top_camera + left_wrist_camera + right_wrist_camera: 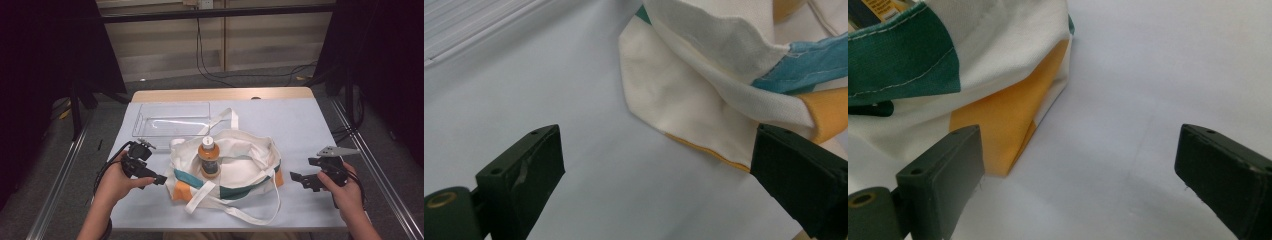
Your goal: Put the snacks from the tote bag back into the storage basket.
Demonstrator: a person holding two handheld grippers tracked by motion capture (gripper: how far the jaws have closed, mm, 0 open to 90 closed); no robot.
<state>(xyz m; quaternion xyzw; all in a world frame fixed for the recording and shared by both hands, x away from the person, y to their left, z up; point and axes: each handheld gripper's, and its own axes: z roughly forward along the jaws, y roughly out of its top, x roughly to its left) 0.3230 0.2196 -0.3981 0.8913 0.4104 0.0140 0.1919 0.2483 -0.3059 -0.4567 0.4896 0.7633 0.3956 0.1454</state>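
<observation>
Canvas tote bag (235,170) at surface centre, orange bottle (209,157) upright inside. Left gripper (161,180) at bag's 9 o'clock, right gripper (296,177) at 3; both jaws spread, empty. Fabric soft, floppy, bottle-weighted; grip rim hem or straps.

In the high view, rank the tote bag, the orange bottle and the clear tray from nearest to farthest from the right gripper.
From the right gripper:
1. Tote bag, just to its left.
2. Orange bottle, upright inside the bag.
3. Clear tray, far left corner of the table.

Bare table cloth (305,125) open right of the tote bag (235,175), clear tray (170,120) blocking behind-left; bottle (209,157) upright inside bag
</observation>
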